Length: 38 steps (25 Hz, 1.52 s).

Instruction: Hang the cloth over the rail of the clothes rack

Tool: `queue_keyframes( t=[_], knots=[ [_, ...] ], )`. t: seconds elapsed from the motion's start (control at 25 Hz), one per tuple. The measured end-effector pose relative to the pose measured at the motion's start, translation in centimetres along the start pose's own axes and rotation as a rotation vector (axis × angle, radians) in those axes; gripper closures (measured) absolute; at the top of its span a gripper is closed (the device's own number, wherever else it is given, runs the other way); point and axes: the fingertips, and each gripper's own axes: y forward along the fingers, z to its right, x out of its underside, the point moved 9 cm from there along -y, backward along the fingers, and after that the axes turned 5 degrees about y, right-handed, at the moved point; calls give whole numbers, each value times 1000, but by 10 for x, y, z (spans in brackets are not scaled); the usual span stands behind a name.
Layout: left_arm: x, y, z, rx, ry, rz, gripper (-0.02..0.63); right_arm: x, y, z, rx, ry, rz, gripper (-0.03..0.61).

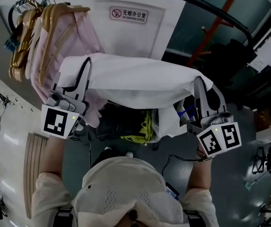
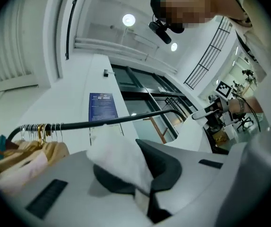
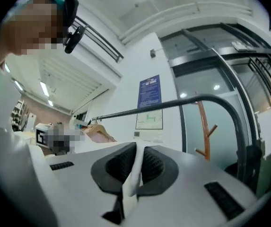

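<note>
A white cloth [image 1: 135, 82] hangs stretched wide between my two grippers, just below the black rail [image 1: 199, 4] of the clothes rack. My left gripper [image 1: 87, 65] is shut on the cloth's left top corner, and my right gripper [image 1: 197, 83] is shut on its right top corner. In the left gripper view, a bunch of cloth [image 2: 121, 160] bulges out of the shut left gripper [image 2: 141, 189], with the rail [image 2: 116, 120] above and beyond it. In the right gripper view, a thin fold of cloth [image 3: 138, 160] is pinched in the shut right gripper [image 3: 132, 175], below the rail [image 3: 173, 105].
Several wooden hangers with pink garments [image 1: 45, 37] fill the rail's left end. A white wall with a no-smoking sign [image 1: 128, 14] stands behind the rack. An orange coat stand [image 3: 204, 136] stands near the rail's curved right end. A dark bag [image 1: 121, 124] lies on the floor under the cloth.
</note>
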Motion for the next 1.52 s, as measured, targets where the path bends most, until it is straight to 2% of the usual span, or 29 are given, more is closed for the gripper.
queue_keyframes(
  t=[0.12, 0.24, 0.48, 0.64, 0.88, 1.04, 1.16, 1.36, 1.52],
  knots=[
    [-28, 17, -25, -14, 37, 41, 598, -37, 17, -5, -19, -57, 57, 558],
    [-61, 38, -54, -21, 135, 99, 598, -81, 34, -12, -16, -110, 137, 558],
    [-106, 82, -98, -49, 364, 130, 598, -150, 62, -28, 110, -300, 249, 557],
    [-134, 105, -122, -85, 512, 149, 598, -182, 86, -34, 145, -349, 273, 557],
    [-167, 140, -149, -128, 546, 188, 598, -241, 104, -40, 122, -416, 314, 557],
    [-189, 165, -170, -194, 638, 206, 598, -277, 130, -30, 116, -440, 328, 558],
    [-204, 191, -185, -213, 664, 202, 598, -304, 153, -14, 128, -419, 310, 557],
    [-209, 238, -202, -207, 739, 159, 598, -331, 196, 14, 128, -440, 260, 557],
    [-187, 279, -211, -157, 784, 57, 598, -326, 234, 42, 59, -422, 206, 557]
  ],
)
